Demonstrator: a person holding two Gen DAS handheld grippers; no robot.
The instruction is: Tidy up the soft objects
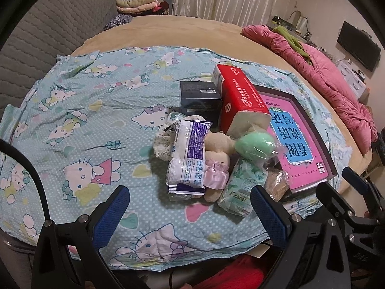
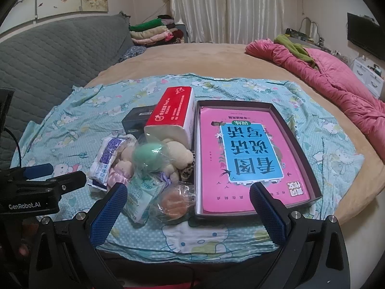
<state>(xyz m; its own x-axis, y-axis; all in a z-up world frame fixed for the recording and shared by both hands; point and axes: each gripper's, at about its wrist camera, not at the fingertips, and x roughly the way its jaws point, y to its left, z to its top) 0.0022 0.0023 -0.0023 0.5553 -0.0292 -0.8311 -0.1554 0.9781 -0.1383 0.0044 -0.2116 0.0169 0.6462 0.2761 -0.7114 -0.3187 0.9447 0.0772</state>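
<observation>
Now | beige plush toy amid wrapped packets, cat-print sheet | both grippers' jaws wide open, empty

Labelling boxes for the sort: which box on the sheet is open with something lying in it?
The dark shallow box, right of the pile: lidless, with a pink book flat inside. The red tissue box and small black box look closed.

Soft objects heaped before my jaws on the cartoon-cat sheet: a cream plush toy lying centrally; a white-and-purple wipes packet leaning against its left; a green sponge egg in clear wrap resting on top; a green tissue pack and a wrapped orange puff nearest; a red tissue pack behind.
</observation>
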